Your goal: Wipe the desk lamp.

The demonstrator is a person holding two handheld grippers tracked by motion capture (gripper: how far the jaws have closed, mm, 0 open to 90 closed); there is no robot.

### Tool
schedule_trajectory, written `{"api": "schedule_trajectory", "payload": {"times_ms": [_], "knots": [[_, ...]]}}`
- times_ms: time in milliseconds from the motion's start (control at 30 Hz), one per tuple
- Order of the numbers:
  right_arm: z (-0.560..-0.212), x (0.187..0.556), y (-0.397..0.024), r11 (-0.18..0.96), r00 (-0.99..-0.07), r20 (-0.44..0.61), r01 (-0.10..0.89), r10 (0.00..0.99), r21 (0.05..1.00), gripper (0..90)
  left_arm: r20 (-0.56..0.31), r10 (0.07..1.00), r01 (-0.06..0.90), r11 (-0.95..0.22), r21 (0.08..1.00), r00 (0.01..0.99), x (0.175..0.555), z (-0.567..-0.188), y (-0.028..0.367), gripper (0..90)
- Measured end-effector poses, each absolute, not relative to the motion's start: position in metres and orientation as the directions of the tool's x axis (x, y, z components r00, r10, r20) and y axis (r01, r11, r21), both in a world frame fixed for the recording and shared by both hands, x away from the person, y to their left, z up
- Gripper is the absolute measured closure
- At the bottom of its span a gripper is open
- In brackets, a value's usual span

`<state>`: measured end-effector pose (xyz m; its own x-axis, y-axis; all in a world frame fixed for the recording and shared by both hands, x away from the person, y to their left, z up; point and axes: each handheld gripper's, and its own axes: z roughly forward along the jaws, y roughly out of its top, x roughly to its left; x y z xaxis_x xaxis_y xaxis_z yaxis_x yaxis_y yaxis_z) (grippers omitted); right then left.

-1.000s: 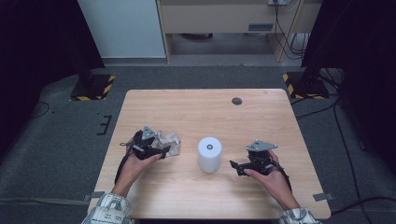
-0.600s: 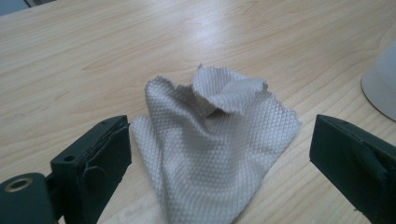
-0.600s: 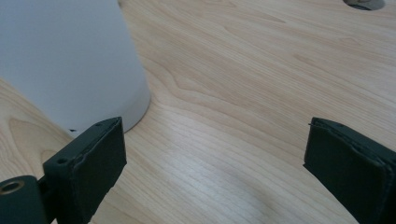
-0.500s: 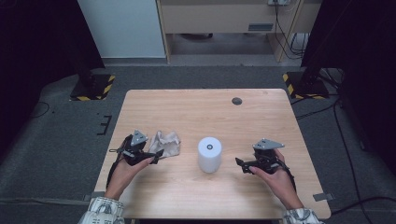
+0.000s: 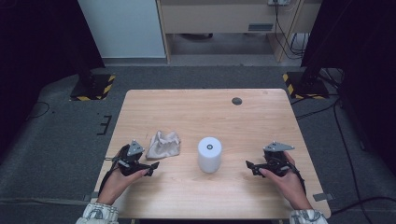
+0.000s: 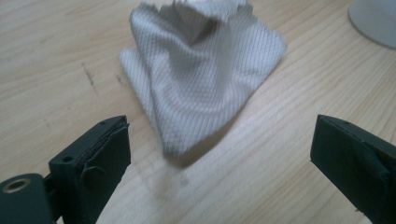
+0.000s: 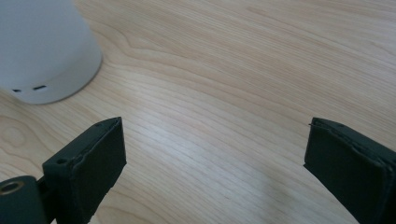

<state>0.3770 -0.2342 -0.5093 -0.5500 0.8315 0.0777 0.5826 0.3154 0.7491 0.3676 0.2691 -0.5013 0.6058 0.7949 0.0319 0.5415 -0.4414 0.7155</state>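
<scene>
A crumpled pale cloth (image 5: pixel 163 143) lies on the wooden table (image 5: pixel 196 112), left of a white cylinder (image 5: pixel 209 154) that stands upright. My left gripper (image 5: pixel 150 169) sits just near of the cloth, open and empty. In the left gripper view the cloth (image 6: pixel 201 79) lies ahead of the left gripper (image 6: pixel 219 154), its nearest corner between the spread jaws without touching them. My right gripper (image 5: pixel 250 168) rests open to the right of the cylinder, apart from it. In the right gripper view the cylinder (image 7: pixel 42 46) stands beyond the left jaw of the right gripper (image 7: pixel 215 158), with bare wood between the jaws.
A small dark round disc (image 5: pixel 236 101) sits near the table's far edge. Stand bases with yellow-black stripes (image 5: pixel 93 88) (image 5: pixel 306 84) stand on the floor past the far corners. The cylinder's base (image 6: pixel 376 21) shows at the top right of the left gripper view.
My left gripper has drawn back from the cloth toward the near edge, and the cloth stays put. My right gripper has slid to the right, away from the cylinder.
</scene>
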Motion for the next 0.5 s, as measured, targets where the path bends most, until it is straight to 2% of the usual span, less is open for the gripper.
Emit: {"api": "schedule_trajectory", "payload": {"times_ms": [133, 500], "knots": [[-0.51, 0.38, -0.243, 0.303, -0.523, 0.07, 0.592, 0.85, 0.747, 5.7, 0.027, 0.808, 0.566, -0.436, 0.7, 0.588, 0.365, -0.506, 0.28, 4.2], [-0.521, 0.396, -0.275, 0.195, -0.362, 0.078, 0.658, 0.929, 0.727, 6.1, 0.013, 0.826, 0.619, -0.433, 0.655, 0.564, 0.372, -0.525, 0.294, 4.1]]}}
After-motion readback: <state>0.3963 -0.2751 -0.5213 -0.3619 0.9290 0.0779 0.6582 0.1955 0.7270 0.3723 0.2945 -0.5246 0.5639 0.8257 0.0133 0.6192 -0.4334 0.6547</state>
